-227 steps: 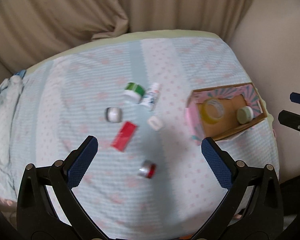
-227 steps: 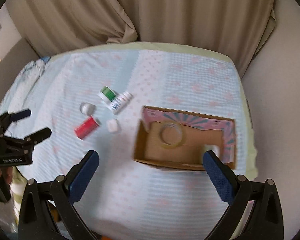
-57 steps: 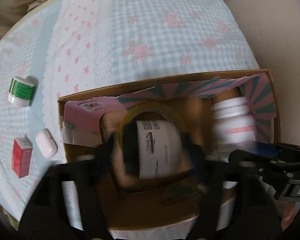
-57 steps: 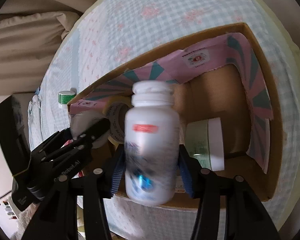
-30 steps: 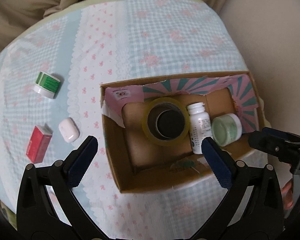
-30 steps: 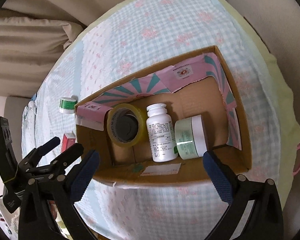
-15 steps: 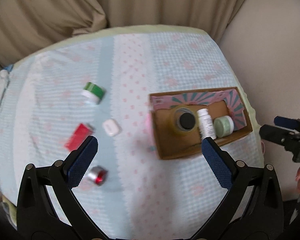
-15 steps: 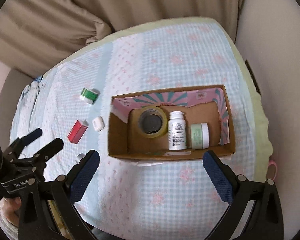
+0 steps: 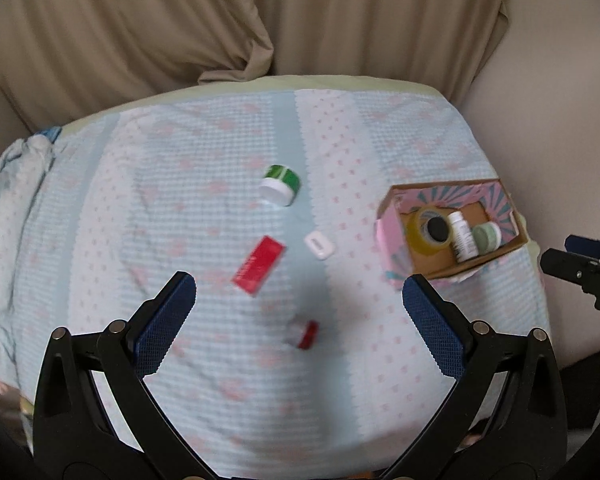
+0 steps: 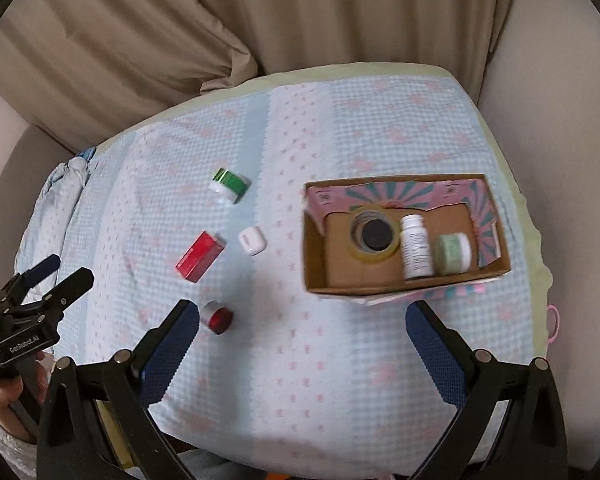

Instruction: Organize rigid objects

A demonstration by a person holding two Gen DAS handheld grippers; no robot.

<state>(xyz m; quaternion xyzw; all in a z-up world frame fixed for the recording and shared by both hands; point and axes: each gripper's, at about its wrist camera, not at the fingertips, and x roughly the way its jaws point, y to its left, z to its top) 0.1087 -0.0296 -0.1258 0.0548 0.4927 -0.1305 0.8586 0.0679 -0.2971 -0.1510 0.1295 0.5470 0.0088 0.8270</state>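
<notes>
Both grippers hover with jaws spread wide, holding nothing. Ahead of the right gripper (image 10: 300, 336), the cardboard box (image 10: 396, 286) runs crosswise; inside it the white bottle (image 10: 415, 251) lies pointing away. Between the left gripper (image 9: 298, 314) jaws sits a red-capped jar (image 9: 303, 333); beyond, the red box (image 9: 259, 265) lies diagonally.

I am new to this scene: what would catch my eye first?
Probably the cardboard box at the right of the bed, holding a tape roll, a white bottle and a pale green jar. Left of it, a red box lies on the checked cover.
</notes>
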